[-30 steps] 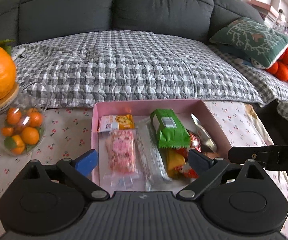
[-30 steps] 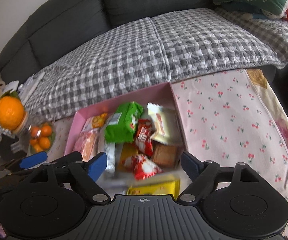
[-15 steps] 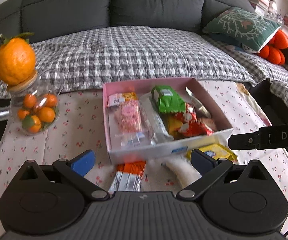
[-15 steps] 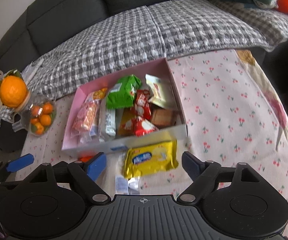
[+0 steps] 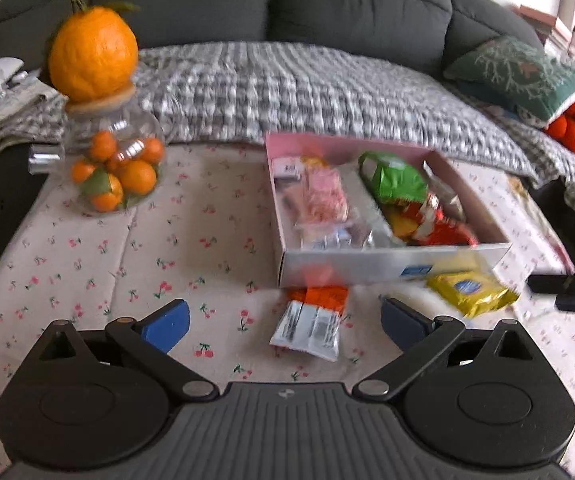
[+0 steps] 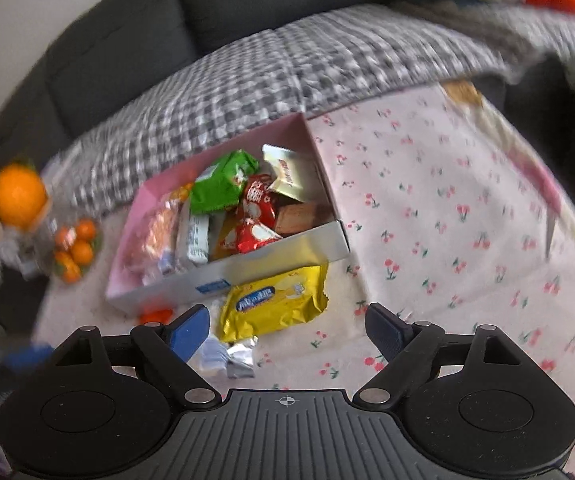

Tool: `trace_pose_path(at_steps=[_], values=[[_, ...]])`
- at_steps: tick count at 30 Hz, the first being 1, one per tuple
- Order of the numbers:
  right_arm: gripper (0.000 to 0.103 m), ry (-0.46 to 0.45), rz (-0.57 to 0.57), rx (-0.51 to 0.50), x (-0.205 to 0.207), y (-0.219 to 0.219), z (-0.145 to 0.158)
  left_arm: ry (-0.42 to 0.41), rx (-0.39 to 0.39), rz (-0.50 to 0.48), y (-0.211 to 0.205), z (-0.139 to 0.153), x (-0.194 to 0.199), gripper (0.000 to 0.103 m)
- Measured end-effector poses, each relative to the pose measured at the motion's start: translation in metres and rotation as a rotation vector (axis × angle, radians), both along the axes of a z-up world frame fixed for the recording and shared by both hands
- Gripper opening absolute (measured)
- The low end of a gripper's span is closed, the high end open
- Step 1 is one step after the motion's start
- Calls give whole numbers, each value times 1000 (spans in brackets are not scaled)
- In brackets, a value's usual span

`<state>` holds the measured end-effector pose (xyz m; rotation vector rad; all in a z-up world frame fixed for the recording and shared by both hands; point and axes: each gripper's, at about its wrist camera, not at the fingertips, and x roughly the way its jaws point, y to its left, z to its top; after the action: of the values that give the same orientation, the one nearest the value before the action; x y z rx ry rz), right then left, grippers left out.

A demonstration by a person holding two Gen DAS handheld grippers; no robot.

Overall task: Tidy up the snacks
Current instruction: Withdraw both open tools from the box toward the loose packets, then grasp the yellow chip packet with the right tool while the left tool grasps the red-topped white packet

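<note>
1. Left gripper [image 5: 283, 322]: jaws wide apart, nothing between the pads, nothing held.
2. Right gripper [image 6: 287, 326]: jaws also wide, empty.
3. Orange-and-silver bar [image 5: 314, 322]: flat on the cloth, between the left jaws and slightly ahead of the tips, nearer the right-hand pad. Its far end sits just beside the box front wall.
4. Yellow packet [image 6: 275, 304]: just ahead of the right jaws, offset toward the left-hand pad, far edge up against the box [image 6: 271, 270]. In the left view it lies ahead and outboard of the right-hand pad.
5. Small silver wrapper [image 6: 231, 354]: between the right jaws, hard by the left-hand pad; too crumpled to identify.
6. Box is ahead of both grippers and already crowded with packets.
7. Handling, my read: all of it is light foil or film, slick and flexible. The yellow packet looks puffy with something brittle inside, so use a gentle close.
8. Grip points: the bar across its narrow width at mid-length. For the yellow packet, across the short side, or the crimped end seal if the body slides.
9. Flat-lying film is hard to get under, so expect the pads to skate.
</note>
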<state>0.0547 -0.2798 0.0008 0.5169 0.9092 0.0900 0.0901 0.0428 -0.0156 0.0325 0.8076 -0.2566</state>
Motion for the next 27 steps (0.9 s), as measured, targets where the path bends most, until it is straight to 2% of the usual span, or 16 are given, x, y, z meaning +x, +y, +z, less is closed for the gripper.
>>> trace_pose_path(at_steps=[3, 6, 8, 17, 19, 21, 27], values=[[87, 3, -45, 51, 5, -13, -7, -12, 17, -60, -3, -9, 4, 98], [83, 56, -89, 85, 11, -21, -19, -11, 17, -90, -5, -16, 9, 93], [67, 102, -99, 136, 17, -24, -29, 16, 11, -105, -7, -21, 11, 88], [25, 157, -112, 268, 28, -18, -54, 71, 44, -129, -7, -43, 20, 61], [23, 155, -119, 278, 28, -18, -54, 83, 38, -127, -6, -45, 22, 53], [20, 149, -125, 286, 27, -19, -53, 77, 39, -131, -5, -45, 22, 50], [19, 145, -151, 239, 22, -28, -51, 76, 55, -158, -7, -44, 20, 44]])
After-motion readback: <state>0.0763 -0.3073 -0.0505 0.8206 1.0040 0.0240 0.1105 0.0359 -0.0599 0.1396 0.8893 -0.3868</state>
